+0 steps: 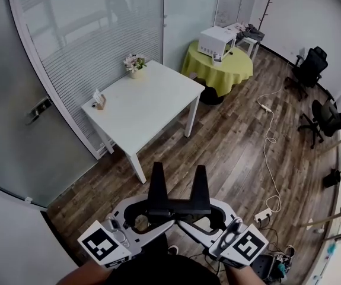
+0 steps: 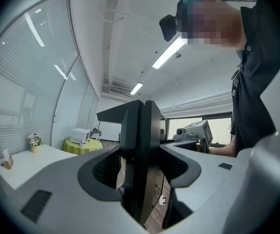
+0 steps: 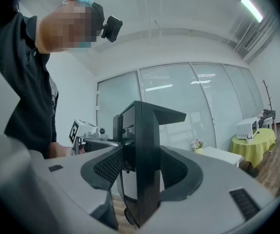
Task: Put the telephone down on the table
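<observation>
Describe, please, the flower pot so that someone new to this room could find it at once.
Start at the white table standing beside the frosted glass wall. At its far corner by the wall stands the flower pot. It is a pale pot of pink and white blooms, unlike the small brown holder at the table's nearer left edge.

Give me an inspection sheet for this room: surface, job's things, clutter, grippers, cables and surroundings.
surface: white table, beside the frosted glass wall.
job's things: nothing seen.
clutter: flower pot and small card holder on the white table's far edges.
grippers: left gripper and right gripper both shut, empty, held close to the person.
cables: white cable across the wooden floor, power strip at its near end.
surroundings: round table with yellow cloth carrying a white appliance; office chair; coat stand.
</observation>
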`<state>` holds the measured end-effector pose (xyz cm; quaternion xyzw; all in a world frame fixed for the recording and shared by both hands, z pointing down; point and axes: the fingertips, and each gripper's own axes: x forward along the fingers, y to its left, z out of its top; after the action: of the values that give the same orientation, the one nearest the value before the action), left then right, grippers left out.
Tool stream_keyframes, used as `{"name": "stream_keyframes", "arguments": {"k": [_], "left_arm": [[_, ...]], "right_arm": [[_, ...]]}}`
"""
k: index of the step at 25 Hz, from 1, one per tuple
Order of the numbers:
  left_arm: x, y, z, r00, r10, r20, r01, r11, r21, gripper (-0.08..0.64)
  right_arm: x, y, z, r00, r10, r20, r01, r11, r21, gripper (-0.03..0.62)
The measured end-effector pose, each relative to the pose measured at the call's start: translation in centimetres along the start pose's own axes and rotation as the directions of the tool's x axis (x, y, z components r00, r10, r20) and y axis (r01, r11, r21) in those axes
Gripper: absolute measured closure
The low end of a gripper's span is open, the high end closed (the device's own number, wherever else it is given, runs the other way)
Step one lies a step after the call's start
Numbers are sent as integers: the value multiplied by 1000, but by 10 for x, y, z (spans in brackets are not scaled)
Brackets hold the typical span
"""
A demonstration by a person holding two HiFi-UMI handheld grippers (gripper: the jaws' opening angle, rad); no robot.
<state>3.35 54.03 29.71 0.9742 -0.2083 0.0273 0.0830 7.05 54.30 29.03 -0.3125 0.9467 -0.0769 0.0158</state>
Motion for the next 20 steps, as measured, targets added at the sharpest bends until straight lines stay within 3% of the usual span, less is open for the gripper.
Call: {"name": "stream_keyframes", "arguments": {"k": [12, 20], "left_arm": [[42, 101, 16, 997, -75, 13, 75, 997, -8, 311], [49, 153, 16, 992, -129, 4, 130, 991, -18, 311]], "right_arm": [[66, -82, 12, 997, -80, -9, 80, 997, -1, 345], [109, -114, 10, 992, -127, -10, 127, 992, 19, 345]]}}
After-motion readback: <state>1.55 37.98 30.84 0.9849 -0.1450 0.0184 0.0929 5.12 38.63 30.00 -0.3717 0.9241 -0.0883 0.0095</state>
